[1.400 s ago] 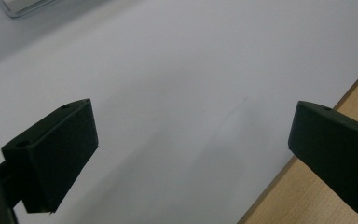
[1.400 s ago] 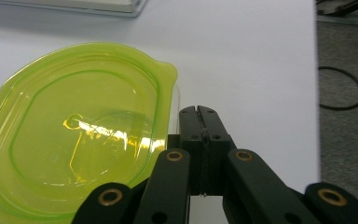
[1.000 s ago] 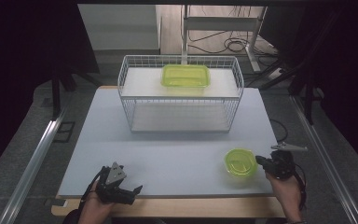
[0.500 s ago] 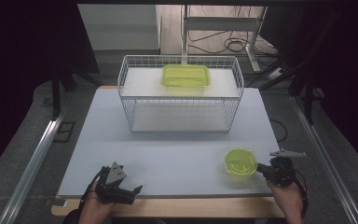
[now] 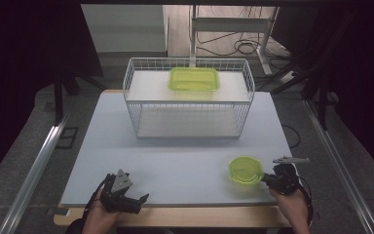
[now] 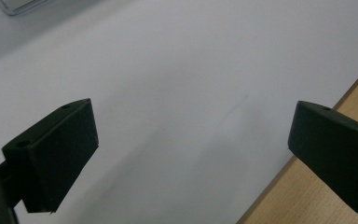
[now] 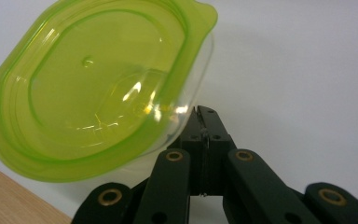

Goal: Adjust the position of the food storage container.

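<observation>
A round green-lidded clear container point(image 5: 246, 170) sits at the front right of the white table point(image 5: 185, 146). My right gripper point(image 5: 272, 178) meets its right edge. In the right gripper view the black jaws are pressed together at the container point(image 7: 93, 88) rim, under its green lid. My left gripper point(image 5: 129, 195) rests at the front left edge of the table. Its fingers point(image 6: 56, 149) stand wide apart over bare white tabletop, with nothing between them.
A white wire basket rack point(image 5: 187, 97) stands at the back middle of the table, with a rectangular green container point(image 5: 194, 79) on its top shelf. The wooden front edge point(image 6: 326, 196) of the table runs beside the left gripper.
My right gripper has shifted a little to the left, and the round container has moved slightly left with it. The left gripper has kept still.
</observation>
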A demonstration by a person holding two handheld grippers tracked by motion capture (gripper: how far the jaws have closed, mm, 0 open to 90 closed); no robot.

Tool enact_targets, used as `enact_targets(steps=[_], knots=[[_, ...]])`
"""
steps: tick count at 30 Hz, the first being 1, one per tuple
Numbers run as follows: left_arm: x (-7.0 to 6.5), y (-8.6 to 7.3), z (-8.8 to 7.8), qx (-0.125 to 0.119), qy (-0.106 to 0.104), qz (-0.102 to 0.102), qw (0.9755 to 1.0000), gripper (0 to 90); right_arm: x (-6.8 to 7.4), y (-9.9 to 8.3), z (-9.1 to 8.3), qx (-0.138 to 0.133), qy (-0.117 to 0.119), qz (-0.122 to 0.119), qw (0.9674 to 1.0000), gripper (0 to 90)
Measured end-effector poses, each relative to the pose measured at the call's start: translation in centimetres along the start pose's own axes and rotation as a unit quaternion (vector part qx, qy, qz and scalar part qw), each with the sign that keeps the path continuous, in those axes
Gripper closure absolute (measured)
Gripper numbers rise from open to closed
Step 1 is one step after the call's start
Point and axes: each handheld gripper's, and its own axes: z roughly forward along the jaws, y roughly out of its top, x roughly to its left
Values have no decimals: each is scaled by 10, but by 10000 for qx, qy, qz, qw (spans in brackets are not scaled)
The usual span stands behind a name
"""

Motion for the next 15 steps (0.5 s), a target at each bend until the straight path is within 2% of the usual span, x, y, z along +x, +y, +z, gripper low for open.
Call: enact_targets(steps=[15], knots=[[-1, 0, 1, 23, 13, 3, 10000, 15, 35, 19, 28, 59, 534, -287, 9981, 896]])
